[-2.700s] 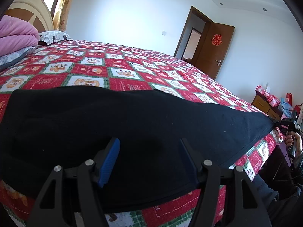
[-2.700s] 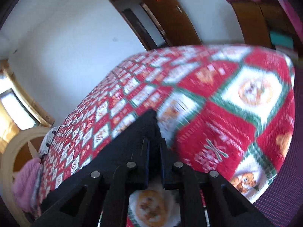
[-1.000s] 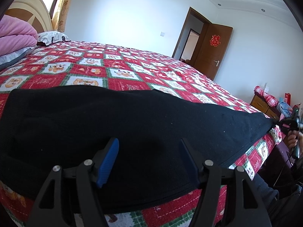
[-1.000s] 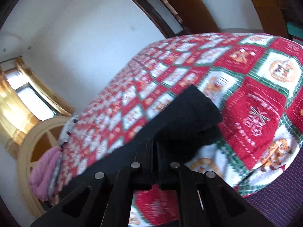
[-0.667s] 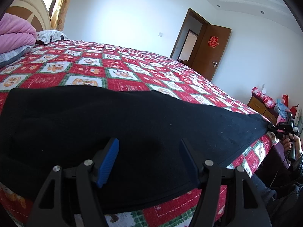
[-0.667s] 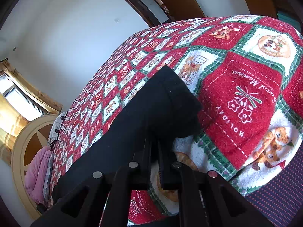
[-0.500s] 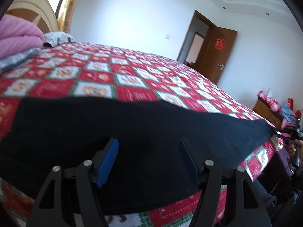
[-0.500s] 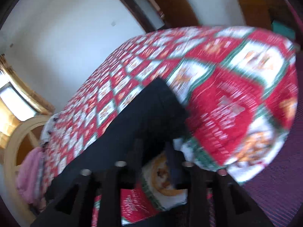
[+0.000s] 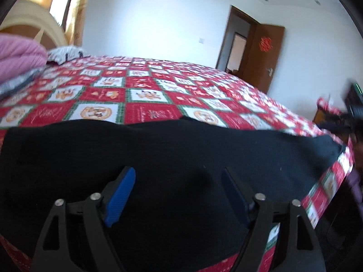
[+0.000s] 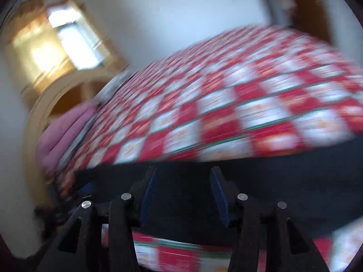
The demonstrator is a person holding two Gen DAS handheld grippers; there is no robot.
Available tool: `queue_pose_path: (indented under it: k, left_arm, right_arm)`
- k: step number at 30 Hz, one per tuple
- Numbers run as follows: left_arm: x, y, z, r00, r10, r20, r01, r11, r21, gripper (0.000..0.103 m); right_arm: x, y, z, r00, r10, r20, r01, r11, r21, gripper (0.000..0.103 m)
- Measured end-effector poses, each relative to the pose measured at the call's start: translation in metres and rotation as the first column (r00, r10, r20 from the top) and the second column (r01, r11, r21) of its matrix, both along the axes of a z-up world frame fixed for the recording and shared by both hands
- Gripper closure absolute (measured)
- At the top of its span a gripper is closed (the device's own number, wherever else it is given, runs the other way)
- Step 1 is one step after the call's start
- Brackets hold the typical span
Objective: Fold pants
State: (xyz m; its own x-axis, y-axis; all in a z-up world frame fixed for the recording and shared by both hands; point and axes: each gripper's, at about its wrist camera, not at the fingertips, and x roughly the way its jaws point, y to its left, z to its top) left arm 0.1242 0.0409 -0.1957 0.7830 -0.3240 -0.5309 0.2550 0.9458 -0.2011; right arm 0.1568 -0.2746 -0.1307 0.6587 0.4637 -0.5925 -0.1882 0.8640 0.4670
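The black pants (image 9: 181, 158) lie flat along the near edge of the bed (image 9: 147, 95), filling the lower half of both frames; the left gripper (image 9: 178, 179) has just been opening, its jaws wide apart over the cloth, gripping nothing; the right gripper (image 10: 182, 178) has just been opening too, jaws parted over the pants (image 10: 261, 181), holding nothing; the left view alone shows the brown door (image 9: 264, 54) at upper right; the blurred right view alone shows the window (image 10: 74, 43) at upper left.
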Motion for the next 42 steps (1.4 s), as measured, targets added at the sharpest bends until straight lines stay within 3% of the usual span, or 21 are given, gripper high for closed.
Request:
queue_pose_path:
  k: [2,6,11,16,18,19,22,23,29,32,34,37,42]
  left_arm:
    - [-0.002,-0.005,0.000,1.000,-0.010,0.006,0.010,1.000,0.029,0.011]
    - [-0.003,-0.006,-0.005,0.999,-0.022,0.027,0.021,0.999,0.033,0.007]
    - [-0.006,0.004,-0.007,0.997,-0.058,0.058,0.061,0.997,-0.052,0.004]
    - [-0.007,0.010,-0.008,0.995,-0.074,0.073,0.081,0.991,-0.108,0.004]
    - [-0.008,0.010,-0.008,0.994,-0.077,0.076,0.085,0.990,-0.113,0.004]
    - [-0.008,0.010,-0.008,0.994,-0.078,0.077,0.086,0.990,-0.114,0.004]
    - [-0.008,0.009,-0.008,0.994,-0.080,0.079,0.089,0.989,-0.116,0.003]
    - [-0.008,0.009,-0.008,0.994,-0.080,0.080,0.089,0.989,-0.117,0.003]
    - [-0.008,0.008,-0.009,0.994,-0.077,0.078,0.085,0.991,-0.105,0.003]
    - [-0.009,0.005,-0.009,0.994,-0.075,0.078,0.082,0.993,-0.089,0.003]
    - [-0.009,0.006,-0.010,0.994,-0.075,0.078,0.082,0.993,-0.088,0.002]
    - [-0.009,0.006,-0.010,0.994,-0.076,0.078,0.082,0.993,-0.086,0.002]
    - [-0.009,0.005,-0.010,0.994,-0.075,0.079,0.081,0.994,-0.078,0.001]
  right_arm:
    - [0.039,0.053,-0.016,0.985,0.151,-0.078,-0.149,0.988,0.030,0.053]
    - [0.104,0.140,-0.044,0.924,0.324,-0.206,-0.300,0.944,0.137,0.054]
    - [0.148,0.217,-0.052,0.867,0.415,-0.275,-0.361,0.905,0.226,0.054]
    - [0.176,0.269,-0.060,0.834,0.424,-0.352,-0.399,0.905,0.145,0.054]
    - [0.182,0.276,-0.067,0.820,0.423,-0.385,-0.398,0.906,0.148,0.069]
    - [0.184,0.278,-0.072,0.810,0.433,-0.395,-0.399,0.901,0.169,0.081]
    - [0.188,0.280,-0.080,0.789,0.458,-0.410,-0.391,0.889,0.240,0.088]
    - [0.188,0.279,-0.081,0.789,0.460,-0.407,-0.386,0.887,0.255,0.095]
    - [0.169,0.266,-0.047,0.857,0.447,-0.256,-0.380,0.884,0.271,0.099]
    - [0.161,0.265,-0.036,0.902,0.389,-0.187,-0.361,0.918,0.168,0.103]
    - [0.170,0.259,-0.044,0.931,0.304,-0.201,-0.297,0.953,0.063,0.103]
    - [0.180,0.240,-0.065,0.930,0.270,-0.249,-0.261,0.963,0.071,0.103]
    - [0.162,0.217,-0.060,0.937,0.282,-0.204,-0.271,0.959,0.083,0.102]
